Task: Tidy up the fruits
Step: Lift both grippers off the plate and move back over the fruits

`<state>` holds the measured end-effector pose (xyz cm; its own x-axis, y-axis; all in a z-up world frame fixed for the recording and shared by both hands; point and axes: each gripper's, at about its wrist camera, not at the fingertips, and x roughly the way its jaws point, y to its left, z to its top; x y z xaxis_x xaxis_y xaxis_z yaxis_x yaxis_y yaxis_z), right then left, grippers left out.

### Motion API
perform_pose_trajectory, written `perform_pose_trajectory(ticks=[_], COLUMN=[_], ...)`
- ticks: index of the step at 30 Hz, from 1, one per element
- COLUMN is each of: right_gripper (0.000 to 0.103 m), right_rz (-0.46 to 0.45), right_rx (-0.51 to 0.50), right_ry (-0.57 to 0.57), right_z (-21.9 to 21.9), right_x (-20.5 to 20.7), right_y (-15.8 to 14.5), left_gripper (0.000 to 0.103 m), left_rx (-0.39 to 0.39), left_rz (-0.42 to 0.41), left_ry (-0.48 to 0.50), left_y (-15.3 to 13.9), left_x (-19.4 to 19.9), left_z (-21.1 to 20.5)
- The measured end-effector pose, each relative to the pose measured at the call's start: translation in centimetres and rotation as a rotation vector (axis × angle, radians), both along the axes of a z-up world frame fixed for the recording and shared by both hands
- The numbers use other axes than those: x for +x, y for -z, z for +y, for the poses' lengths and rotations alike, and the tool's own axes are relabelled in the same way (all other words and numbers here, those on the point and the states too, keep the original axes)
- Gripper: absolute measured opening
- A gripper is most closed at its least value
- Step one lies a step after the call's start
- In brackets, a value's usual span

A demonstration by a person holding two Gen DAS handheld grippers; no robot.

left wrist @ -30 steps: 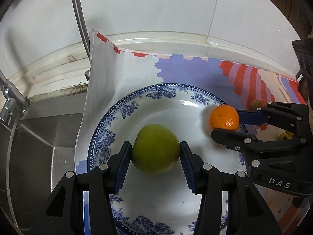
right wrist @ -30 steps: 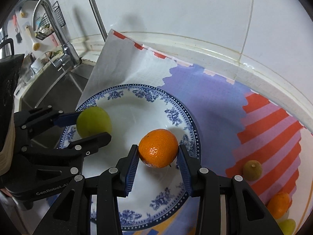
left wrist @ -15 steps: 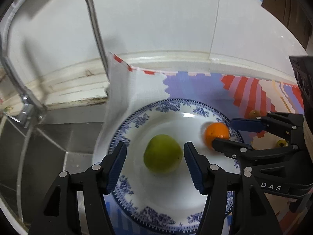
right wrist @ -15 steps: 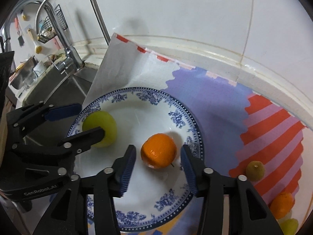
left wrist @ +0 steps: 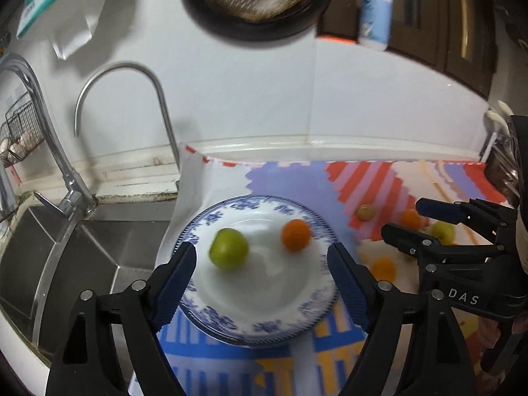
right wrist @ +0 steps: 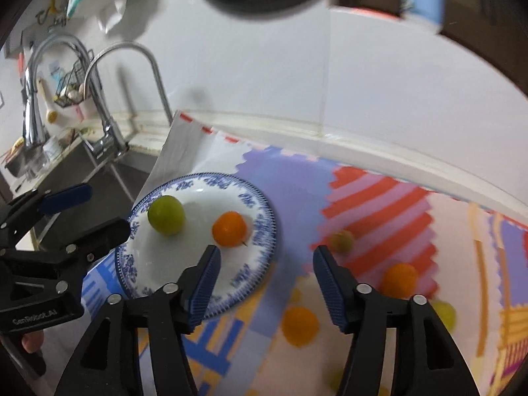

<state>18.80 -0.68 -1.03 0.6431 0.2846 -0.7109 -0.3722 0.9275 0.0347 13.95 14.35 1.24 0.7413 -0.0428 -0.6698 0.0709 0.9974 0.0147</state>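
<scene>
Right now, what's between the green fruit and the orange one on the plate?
Nothing: only bare white plate between the green fruit and orange fruit, in both views.

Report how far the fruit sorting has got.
Done: a green fruit and an orange lie on the blue-patterned plate. In hand: nothing; the left gripper and right gripper have just been opening and are empty. Left: several small fruits, like one orange, remain on the cloth.

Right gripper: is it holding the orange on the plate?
No. The right gripper stands open and empty, while the orange lies free on the plate beside the green fruit.
</scene>
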Motion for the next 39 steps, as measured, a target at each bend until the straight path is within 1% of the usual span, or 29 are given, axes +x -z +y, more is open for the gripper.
perform_pose_trajectory(ticks=[2,3,4,5,7,9,15,21,27,30,34,39], right_gripper=[0.064,0.069,0.072,0.072,0.074,0.076,0.077,0.077,0.077,0.077,0.077,0.077], right_rz=[-0.032,-0.043,-0.060,-0.073,-0.098,-0.115,-0.152,-0.168,-0.164,-0.152,-0.111,-0.066], right_rx=[0.001,0.002,0.001,-0.004,-0.017,-0.016,-0.028,-0.036,-0.052,-0.063,-0.065,-0.072], right_ry=[0.026,0.036,0.049,0.059,0.076,0.102,0.154,0.181,0.190,0.186,0.175,0.160], right_z=[-1.3,-1.8,-2.6,-3.1,-4.2,-5.4,-8.2,-10.8,-13.5,-14.8,-16.4,-17.6], right_x=[-1.2,-1.7,-2.5,-3.2,-4.3,-5.6,-8.4,-10.2,-10.7,-10.4,-9.5,-8.4], right_y=[-1.0,-1.4,-1.9,-2.2,-2.8,-3.3,-3.7,-3.7,-3.3,-2.7,-1.3,0.4], left_gripper=[0.087,0.088,0.092,0.094,0.095,0.098,0.101,0.101,0.101,0.101,0.101,0.100], left_rx=[0.001,0.001,0.002,0.004,0.004,0.009,0.017,0.003,-0.002,0.009,0.034,0.041], left_rz=[-0.017,-0.028,-0.040,-0.053,-0.075,-0.092,-0.131,-0.128,-0.090,-0.071,-0.049,-0.012], left_ry=[0.004,0.008,0.010,0.011,0.017,0.028,0.054,0.080,0.107,0.124,0.145,0.165], left_y=[-0.5,-0.8,-1.0,-1.3,-1.7,-1.9,-2.1,-1.7,-0.5,0.4,1.6,3.3], left_x=[-0.9,-1.4,-1.9,-2.5,-3.6,-4.5,-6.8,-7.6,-7.4,-7.1,-6.6,-5.4], left_z=[-0.9,-1.3,-1.8,-2.3,-3.2,-4.1,-6.6,-9.1,-12.2,-13.8,-15.6,-17.0])
